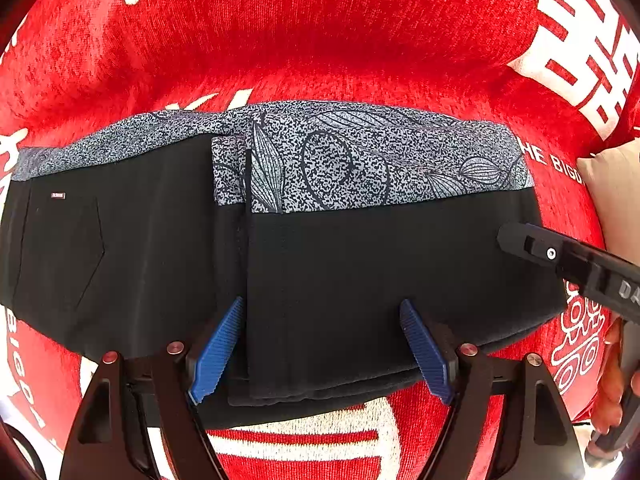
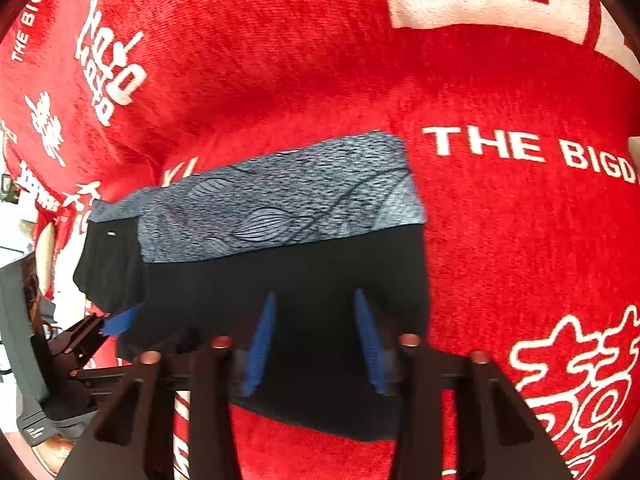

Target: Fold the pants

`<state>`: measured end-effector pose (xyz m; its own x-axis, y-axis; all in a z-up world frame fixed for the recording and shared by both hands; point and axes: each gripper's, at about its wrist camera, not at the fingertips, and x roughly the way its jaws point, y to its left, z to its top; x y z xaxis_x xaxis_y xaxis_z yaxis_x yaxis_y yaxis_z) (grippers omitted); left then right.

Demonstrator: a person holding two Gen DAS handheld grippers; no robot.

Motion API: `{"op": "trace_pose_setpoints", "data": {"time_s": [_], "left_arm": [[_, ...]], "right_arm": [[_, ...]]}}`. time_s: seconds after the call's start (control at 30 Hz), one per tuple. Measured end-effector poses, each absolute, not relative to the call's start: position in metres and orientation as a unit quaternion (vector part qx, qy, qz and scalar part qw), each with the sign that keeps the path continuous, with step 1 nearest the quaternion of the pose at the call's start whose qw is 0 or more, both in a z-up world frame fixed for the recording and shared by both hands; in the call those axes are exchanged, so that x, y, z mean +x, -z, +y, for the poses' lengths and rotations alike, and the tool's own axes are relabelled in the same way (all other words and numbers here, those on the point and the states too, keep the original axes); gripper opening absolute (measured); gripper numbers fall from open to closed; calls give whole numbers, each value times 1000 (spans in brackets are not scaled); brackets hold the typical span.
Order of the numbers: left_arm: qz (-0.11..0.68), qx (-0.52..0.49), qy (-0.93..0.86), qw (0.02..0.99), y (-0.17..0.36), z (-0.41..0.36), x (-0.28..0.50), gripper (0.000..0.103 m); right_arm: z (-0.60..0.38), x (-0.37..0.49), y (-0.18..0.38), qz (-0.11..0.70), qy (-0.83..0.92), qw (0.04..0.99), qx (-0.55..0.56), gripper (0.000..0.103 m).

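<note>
The black pants (image 1: 360, 272) with a grey leaf-patterned panel (image 1: 360, 160) lie folded in a stack on the red cloth. My left gripper (image 1: 322, 344) is open, its blue fingers (image 1: 218, 354) spread over the near edge of the folded top layer. My right gripper (image 2: 314, 340) is open above the pants' (image 2: 288, 276) near right part, and it shows as a black body at the right of the left wrist view (image 1: 560, 256). The grey panel (image 2: 288, 212) lies along the far side. Nothing is held by either gripper.
A red plush cloth with white lettering (image 1: 320, 40) covers the whole surface, also in the right wrist view (image 2: 520, 240). The left gripper shows at the lower left of the right wrist view (image 2: 120, 322). A room's clutter shows past the cloth's left edge (image 2: 16, 240).
</note>
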<state>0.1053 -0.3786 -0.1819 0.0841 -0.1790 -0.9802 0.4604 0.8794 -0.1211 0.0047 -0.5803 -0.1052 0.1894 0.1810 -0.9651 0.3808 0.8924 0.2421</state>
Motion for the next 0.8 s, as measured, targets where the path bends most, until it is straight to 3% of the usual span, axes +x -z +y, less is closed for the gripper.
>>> {"op": "trace_pose_setpoints", "data": {"time_s": [0.13,0.4,0.6,0.8], "left_arm": [[641,112,212,729,181,-378,106,81],[641,113,202,732,183,-384,109,83],[635,112,200,737,184,-383,107,84],[628,112,214,740,184,-380,106,85]], "right_arm": [[-574,8,107,635,51,742,206,59],[-587,4,114,619,44,735,273,60],[-574,4,113,623,30,749,222,60],[-578,3,113,614,45,748,248,62]]}}
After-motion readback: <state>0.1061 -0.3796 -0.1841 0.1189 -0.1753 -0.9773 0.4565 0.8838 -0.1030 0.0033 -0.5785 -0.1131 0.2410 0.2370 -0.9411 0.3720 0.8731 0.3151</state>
